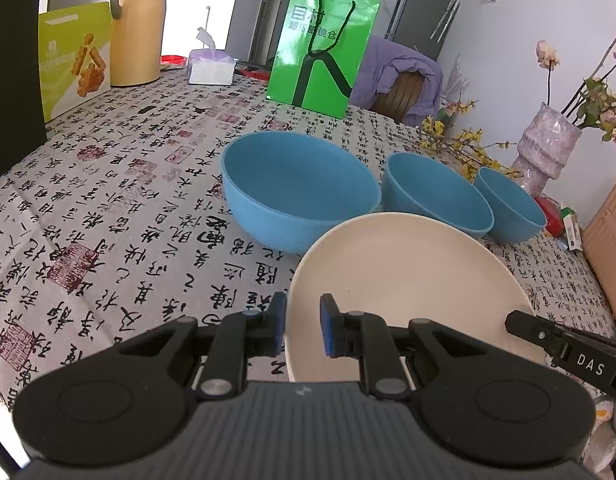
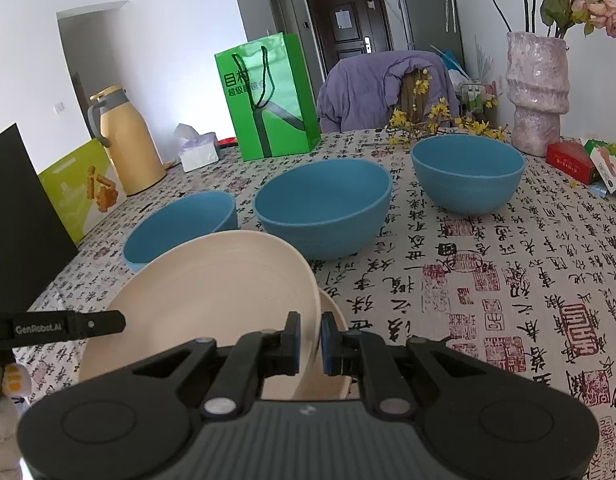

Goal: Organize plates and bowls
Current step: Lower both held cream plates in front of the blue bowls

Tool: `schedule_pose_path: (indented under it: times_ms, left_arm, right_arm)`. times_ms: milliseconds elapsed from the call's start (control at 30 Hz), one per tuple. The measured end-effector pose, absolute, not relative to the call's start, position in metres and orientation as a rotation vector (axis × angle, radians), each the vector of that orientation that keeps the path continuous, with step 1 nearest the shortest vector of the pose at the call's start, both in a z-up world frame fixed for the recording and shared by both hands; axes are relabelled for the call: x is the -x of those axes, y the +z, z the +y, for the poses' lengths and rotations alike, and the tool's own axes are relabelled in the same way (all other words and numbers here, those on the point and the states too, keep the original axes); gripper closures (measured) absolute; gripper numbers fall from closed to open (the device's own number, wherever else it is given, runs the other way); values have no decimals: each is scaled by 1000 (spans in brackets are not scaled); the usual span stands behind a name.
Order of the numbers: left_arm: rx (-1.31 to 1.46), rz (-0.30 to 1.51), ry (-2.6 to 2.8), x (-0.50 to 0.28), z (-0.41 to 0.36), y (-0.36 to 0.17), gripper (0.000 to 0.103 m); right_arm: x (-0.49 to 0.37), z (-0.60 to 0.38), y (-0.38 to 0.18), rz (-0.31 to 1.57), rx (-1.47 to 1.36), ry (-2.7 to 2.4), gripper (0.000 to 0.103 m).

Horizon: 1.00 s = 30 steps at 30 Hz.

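The right gripper (image 2: 309,338) pinches the tilted cream plate (image 2: 228,280) by its rim, the left gripper (image 1: 303,326) is clenched on its rim too, so the plate may slip onto the plate below (image 2: 332,376).

- The left gripper (image 1: 303,326), black with blue pads, points forward and downward; its jaws stand nearly closed on the near left rim of a round cream plate (image 1: 408,280).
- The right gripper (image 2: 310,338), the same make, angles downward too, its jaws clamped on the plate's right rim, holding it tilted.
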<state>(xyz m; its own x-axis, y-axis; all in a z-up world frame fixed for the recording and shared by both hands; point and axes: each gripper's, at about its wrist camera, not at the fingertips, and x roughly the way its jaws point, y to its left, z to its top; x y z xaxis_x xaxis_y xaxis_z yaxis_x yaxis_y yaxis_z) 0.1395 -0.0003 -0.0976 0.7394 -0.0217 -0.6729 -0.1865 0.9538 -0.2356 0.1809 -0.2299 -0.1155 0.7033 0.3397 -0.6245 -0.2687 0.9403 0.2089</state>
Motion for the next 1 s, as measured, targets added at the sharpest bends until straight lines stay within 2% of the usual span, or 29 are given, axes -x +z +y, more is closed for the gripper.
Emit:
schedule_pose_path:
  times_ms: [1000]
  left_arm:
    - [241, 768, 100, -153, -13, -114, 86]
  right_arm:
    - [-190, -232, -132, 740, -81, 316, 93]
